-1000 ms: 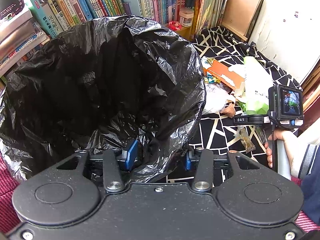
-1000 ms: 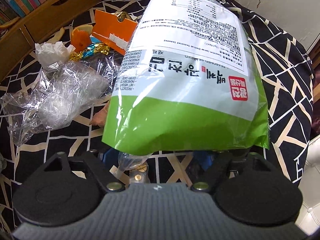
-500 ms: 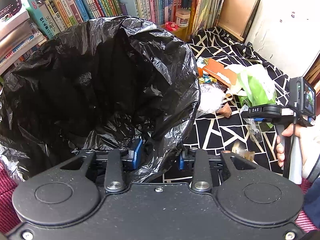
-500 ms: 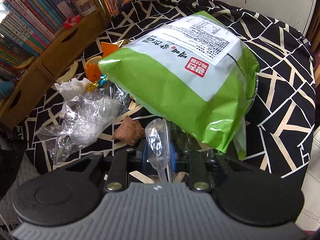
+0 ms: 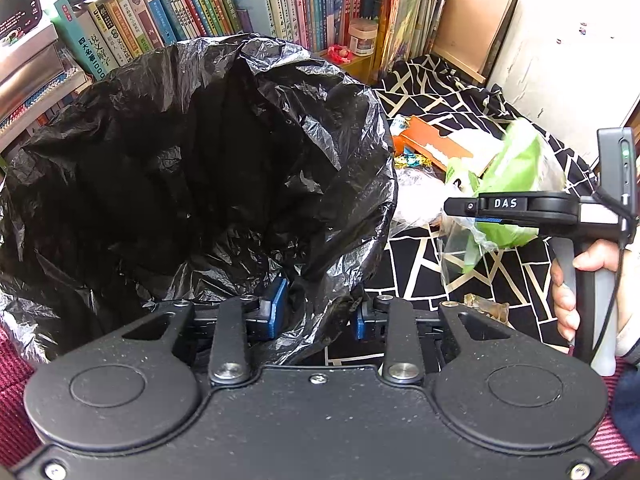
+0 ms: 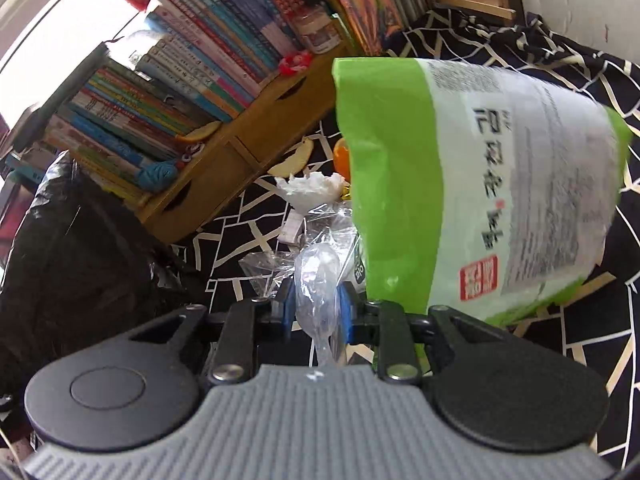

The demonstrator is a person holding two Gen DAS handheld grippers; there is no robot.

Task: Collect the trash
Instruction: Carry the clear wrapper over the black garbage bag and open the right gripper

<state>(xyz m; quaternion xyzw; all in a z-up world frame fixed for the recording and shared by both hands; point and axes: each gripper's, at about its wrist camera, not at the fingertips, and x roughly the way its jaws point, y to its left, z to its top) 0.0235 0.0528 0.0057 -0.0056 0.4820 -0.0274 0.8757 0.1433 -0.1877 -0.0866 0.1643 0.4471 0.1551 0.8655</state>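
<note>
A: What's at nine o'clock?
B: The crumpled black plastic trash bag (image 5: pixel 192 184), mouth gaping; the left gripper (image 5: pixel 318 314) has its blue pads pinched together on the bag's rim

A: And toward three o'clock?
B: The right gripper (image 6: pixel 318 306) is clamped on the clear plastic neck of the green-and-white printed snack packet (image 6: pixel 472 184), which hangs lifted over the black cloth with cream lines (image 5: pixel 448 92); loose wrappers lie behind it

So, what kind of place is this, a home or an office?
Probably a home room: packed rows of books on a wooden shelf, and a patterned cloth strewn with wrappers.
</note>
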